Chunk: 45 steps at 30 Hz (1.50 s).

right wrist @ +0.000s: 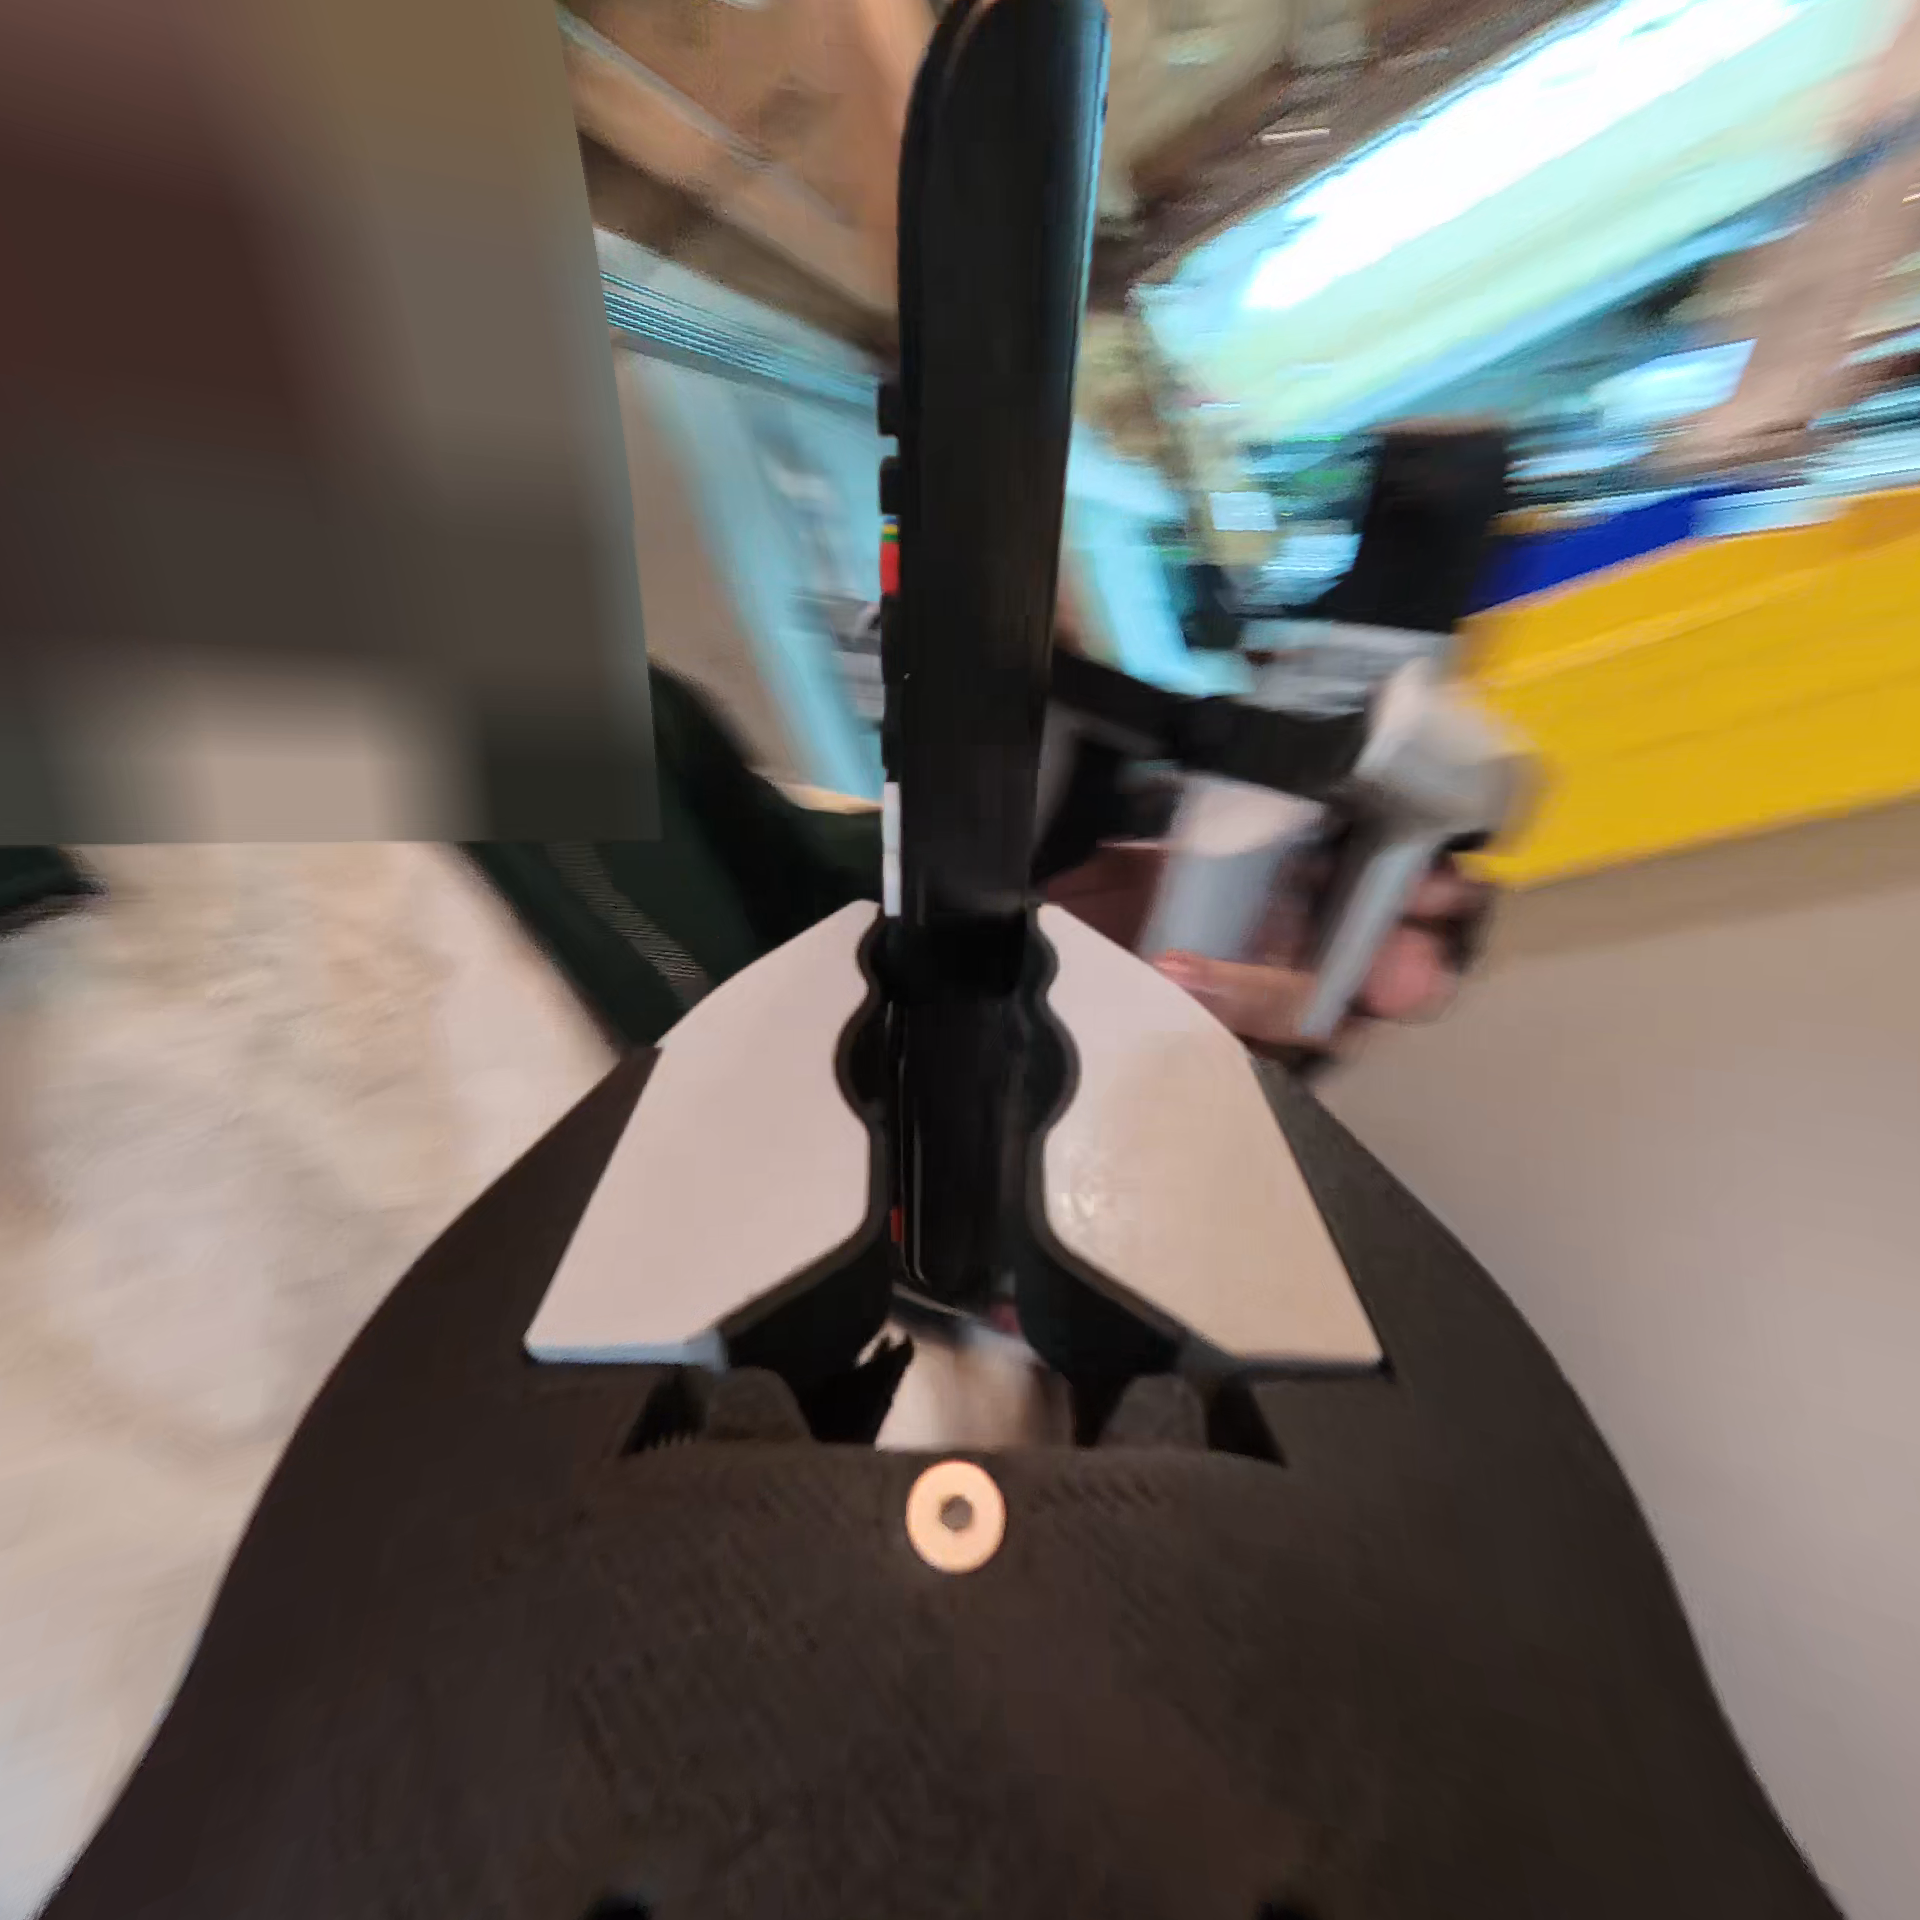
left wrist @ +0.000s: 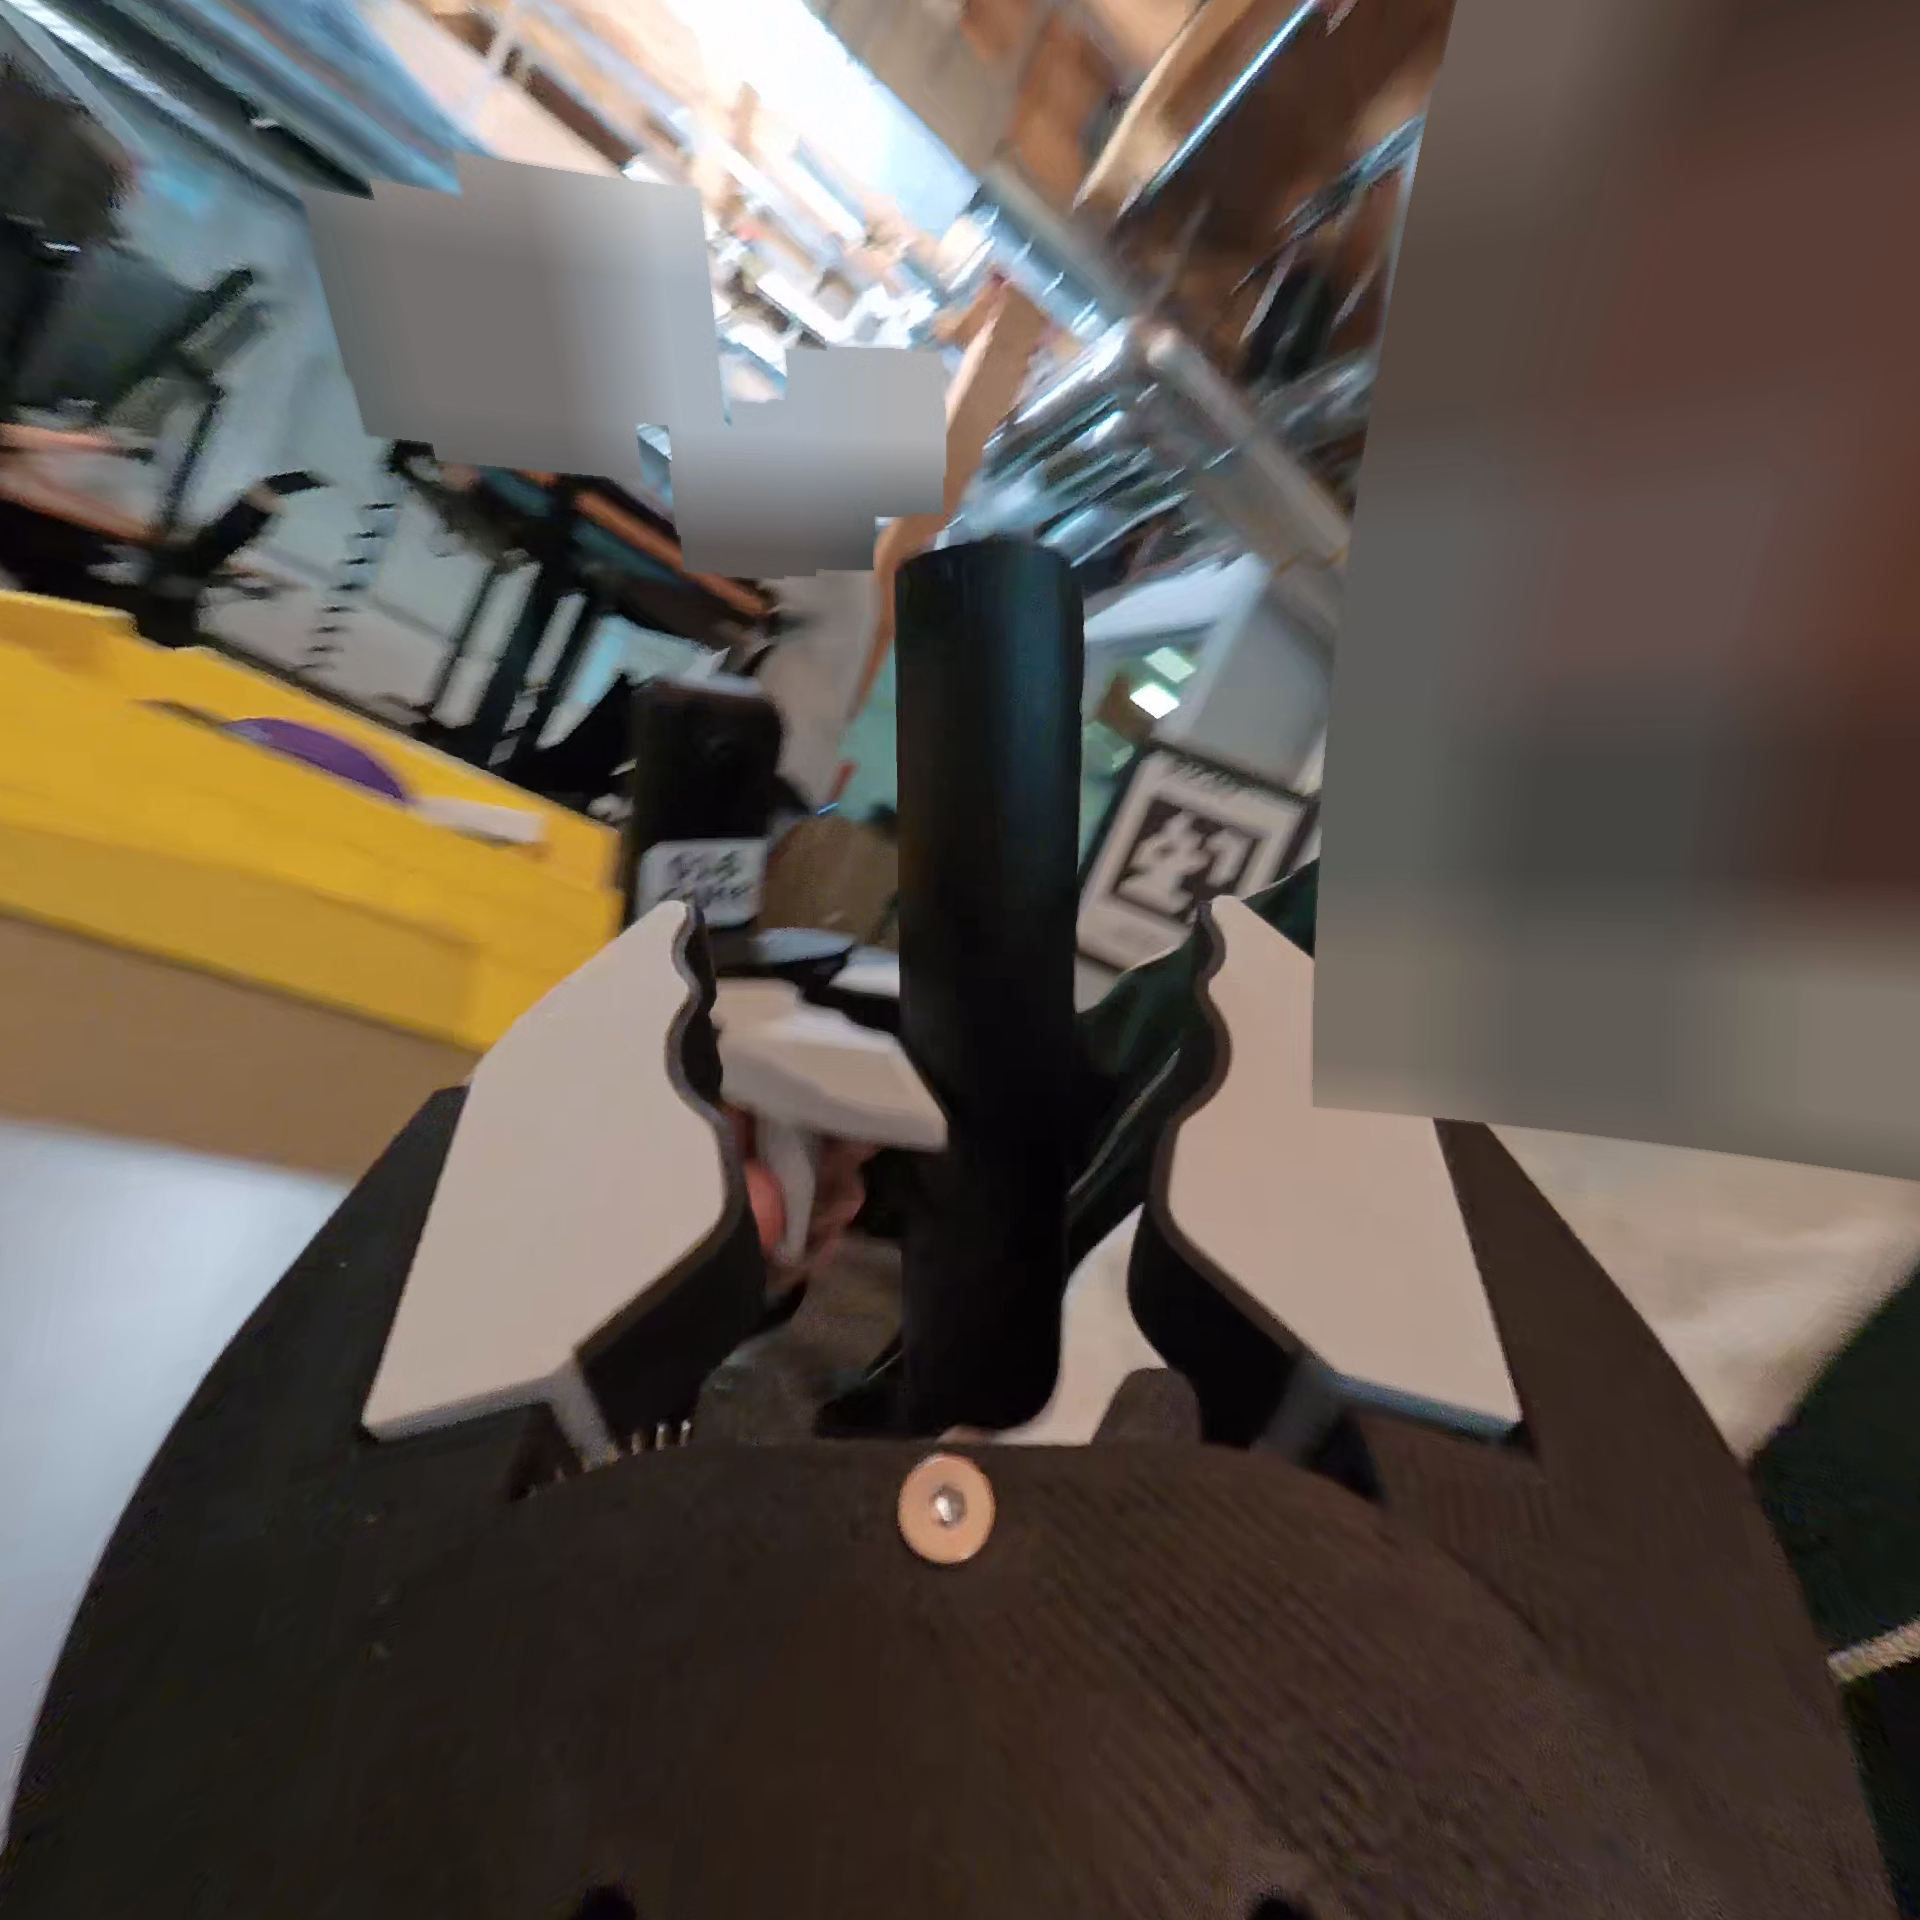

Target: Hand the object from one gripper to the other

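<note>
A person held a two-finger gripper in each hand above a pale tabletop (right wrist: 1558,1299). The right gripper (right wrist: 954,935) was clenched on a long black remote control (right wrist: 977,468): its white fingers (right wrist: 727,1174) pressed both sides of the remote's lower end, and the remote stood straight out beyond the fingertips. Small buttons, one red, ran along the remote's left edge in the right wrist view.

The left gripper (left wrist: 951,914) was released, its white fingers (left wrist: 582,1174) spread wide. The black remote (left wrist: 987,935) rose in the gap between them, touching neither finger as far as could be seen. Beyond it, the other gripper's white finger (left wrist: 821,1060) met the remote's left side, and part of a hand showed below it.

In the right wrist view the left gripper appeared blurred to the right, held in a hand (right wrist: 1392,977). A yellow bin (left wrist: 260,831) sat on the far left side of the table.
</note>
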Tool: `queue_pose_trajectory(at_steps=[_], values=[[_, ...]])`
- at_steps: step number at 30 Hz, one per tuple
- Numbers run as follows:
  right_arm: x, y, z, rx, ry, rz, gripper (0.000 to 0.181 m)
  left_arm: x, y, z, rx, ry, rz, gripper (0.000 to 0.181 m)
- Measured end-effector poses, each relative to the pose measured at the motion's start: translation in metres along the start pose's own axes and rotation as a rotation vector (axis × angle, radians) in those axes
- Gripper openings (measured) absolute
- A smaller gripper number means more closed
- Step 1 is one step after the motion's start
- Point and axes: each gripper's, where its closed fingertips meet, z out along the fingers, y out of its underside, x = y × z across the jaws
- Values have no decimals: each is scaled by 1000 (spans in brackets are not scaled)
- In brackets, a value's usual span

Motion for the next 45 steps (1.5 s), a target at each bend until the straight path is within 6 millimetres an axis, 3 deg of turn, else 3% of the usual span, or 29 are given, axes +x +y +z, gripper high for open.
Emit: queue_pose_trajectory(at_steps=[1, 4, 7, 12, 19, 25, 30, 39, 42, 45], values=[[13, -3, -9, -10, 102, -45, 23, -11, 6, -5, -49, -73, 45, 87], [43, -10, -38, -37, 359, -171, 23, -35, 20, -13, -169, -235, 141, 79], [44, -18, -48, -39, 437, -240, 23, -47, 43, -11, -307, -308, 186, 74], [33, -23, -36, -26, 431, -280, 23, -48, 71, -1, -411, -304, 212, 64], [26, -14, -23, -71, 438, -307, 23, -46, 80, 4, -428, -282, 193, 29], [29, -16, -22, -30, 423, -219, 25, -44, 81, 5, -438, -285, 216, 26], [35, -13, -22, -54, 450, -237, 73, -42, 77, 7, -417, -289, 247, 26], [30, -48, -40, 23, 516, -290, 96, -43, 84, 7, -442, -282, 248, 26], [27, -51, -35, -24, 543, -341, 108, -41, 88, 10, -464, -278, 264, 26], [18, -58, -28, -2, 534, -341, 102, -39, 94, 13, -489, -274, 285, 26]])
